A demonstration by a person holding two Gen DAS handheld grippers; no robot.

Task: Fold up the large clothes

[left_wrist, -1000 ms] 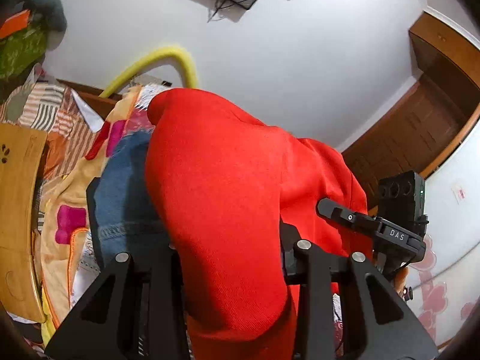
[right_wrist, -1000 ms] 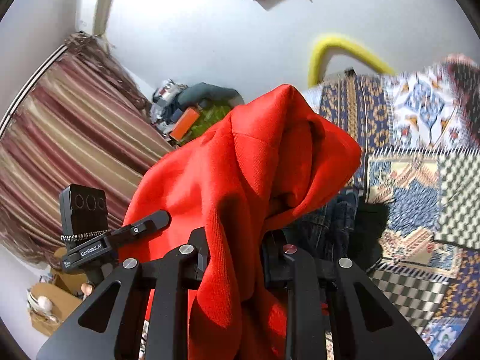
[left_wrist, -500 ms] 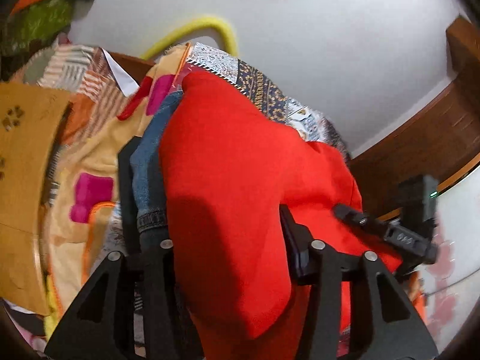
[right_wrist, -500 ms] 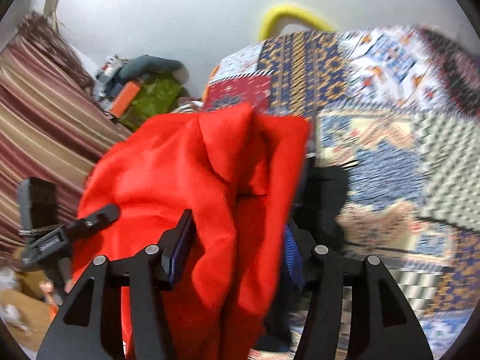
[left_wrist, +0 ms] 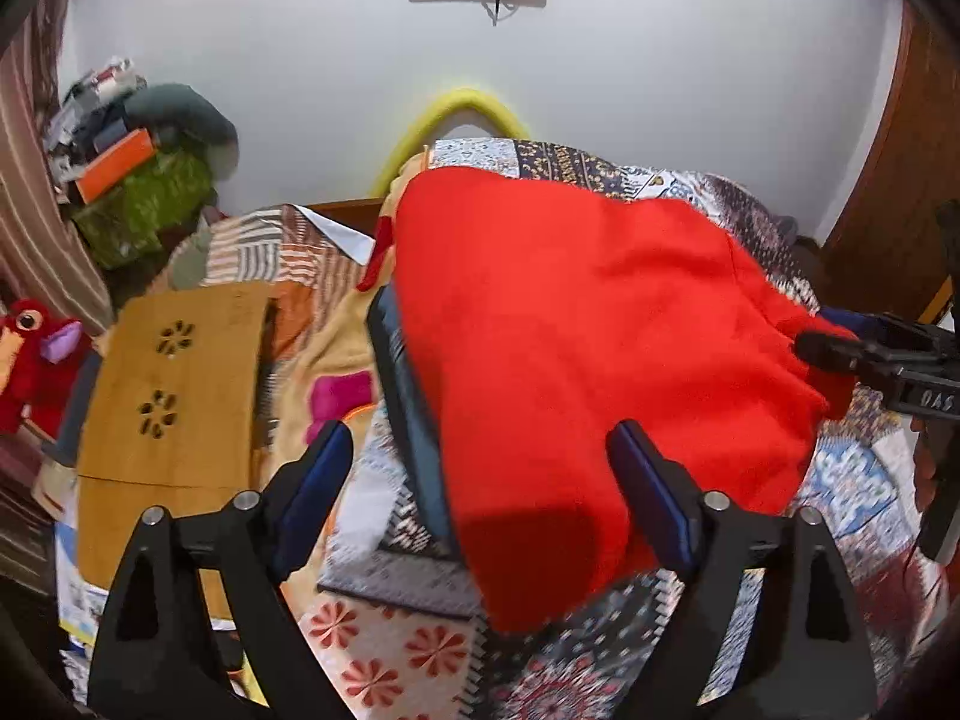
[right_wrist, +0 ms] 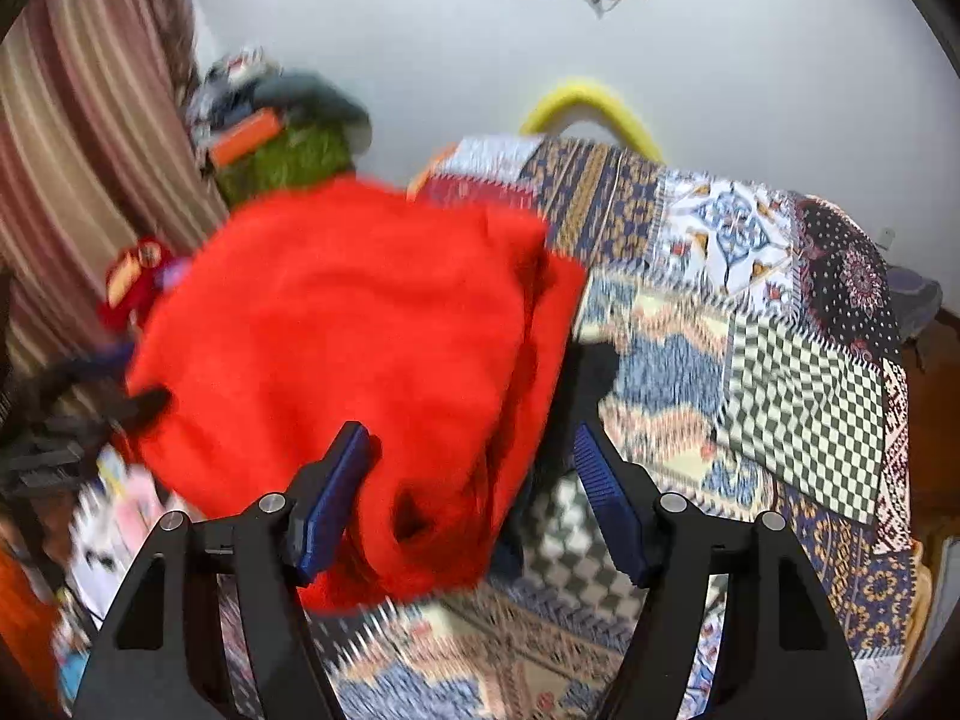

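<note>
Both grippers, left (left_wrist: 480,492) and right (right_wrist: 468,498), have just been opened, the red garment (left_wrist: 570,330) released straight ahead onto the bedspread (right_wrist: 750,330).

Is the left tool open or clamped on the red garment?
Open. The left tool has just been opening; the red garment lies between its spread blue pads, and the left pad stands clear of the cloth.

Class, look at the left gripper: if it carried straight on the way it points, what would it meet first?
Most likely the red garment, which already lies between the open fingers of the left gripper. The patterned bedspread lies beneath it; how deep the gap is cannot be judged.
</note>
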